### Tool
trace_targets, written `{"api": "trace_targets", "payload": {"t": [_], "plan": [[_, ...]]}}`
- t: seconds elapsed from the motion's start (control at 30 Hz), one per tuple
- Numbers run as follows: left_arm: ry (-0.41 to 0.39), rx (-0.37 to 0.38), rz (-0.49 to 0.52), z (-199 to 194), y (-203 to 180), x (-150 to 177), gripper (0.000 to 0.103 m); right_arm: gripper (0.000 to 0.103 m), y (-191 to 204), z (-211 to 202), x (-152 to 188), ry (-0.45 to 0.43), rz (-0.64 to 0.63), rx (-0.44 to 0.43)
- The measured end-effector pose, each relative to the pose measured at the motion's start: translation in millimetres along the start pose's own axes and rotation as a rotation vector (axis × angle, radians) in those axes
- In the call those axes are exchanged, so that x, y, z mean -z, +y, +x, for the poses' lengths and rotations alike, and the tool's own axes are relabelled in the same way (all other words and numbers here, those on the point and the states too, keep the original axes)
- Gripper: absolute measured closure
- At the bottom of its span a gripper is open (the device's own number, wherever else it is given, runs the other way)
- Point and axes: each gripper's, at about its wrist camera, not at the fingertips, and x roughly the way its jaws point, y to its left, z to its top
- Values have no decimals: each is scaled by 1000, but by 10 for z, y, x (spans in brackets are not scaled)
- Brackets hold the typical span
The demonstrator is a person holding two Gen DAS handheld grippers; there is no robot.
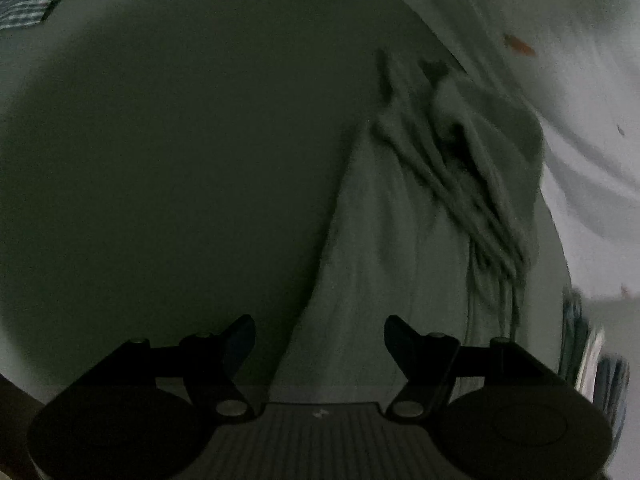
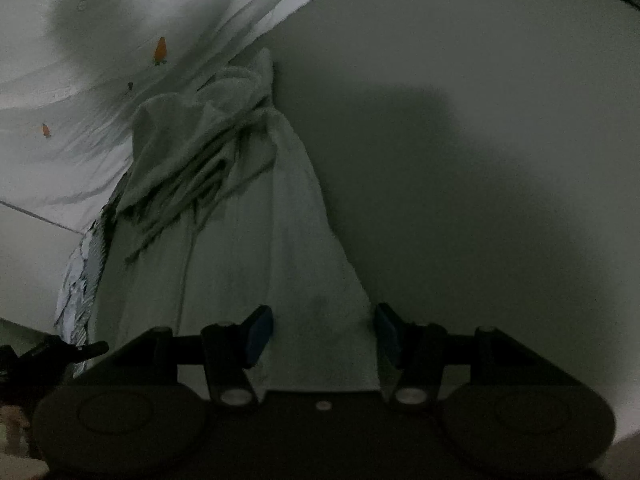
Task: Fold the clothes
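The left gripper has its jaws wide apart, nothing between them. A pale towel lies on the table ahead of the jaws, its left edge running from between them up and to the right; its far end is bunched, with a fringe trailing beyond the right jaw. Past the towel, a white sheet with small orange marks. A striped cloth sits far ahead on the left.

The right gripper is also spread open and holds nothing. The towel begins between its jaws and narrows away ahead to a crumpled end. The fringe lies ahead of the left jaw. The sheet lies ahead to the left, bare table ahead of the right jaw
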Motion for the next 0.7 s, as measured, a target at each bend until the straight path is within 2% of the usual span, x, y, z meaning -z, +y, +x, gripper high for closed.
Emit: {"api": "trace_targets", "payload": {"t": [0.1, 0.17, 0.23, 0.27, 0.3, 0.43, 0.47, 0.6, 0.63, 0.7], "plan": [[40, 7, 63, -39, 31, 153, 34, 45, -39, -23, 88, 35, -10, -28], [61, 0, 100, -40, 35, 227, 40, 48, -53, -35, 135, 50, -20, -39], [69, -15, 140, -36, 25, 289, 53, 56, -61, -45, 156, 52, -28, -32], [71, -14, 152, -31, 21, 310, 57, 65, -62, -44, 161, 55, -33, -28], [75, -1, 151, -22, 26, 322, 68, 81, -61, -32, 163, 65, -34, -33], [71, 4, 174, 13, -12, 345, 90, 96, -20, 4, 163, 81, -37, -82], [64, 9, 186, 2, -36, 348, 91, 97, -27, -18, 159, 68, -16, -124], [6, 55, 201, -157, -102, 341, 92, 98, -153, -197, 136, -40, 169, -394], [-7, 68, 187, -193, -90, 335, 91, 98, -181, -224, 131, -59, 197, -422], [-24, 60, 182, -207, -65, 336, 89, 98, -209, -216, 124, -58, 202, -386]]}}
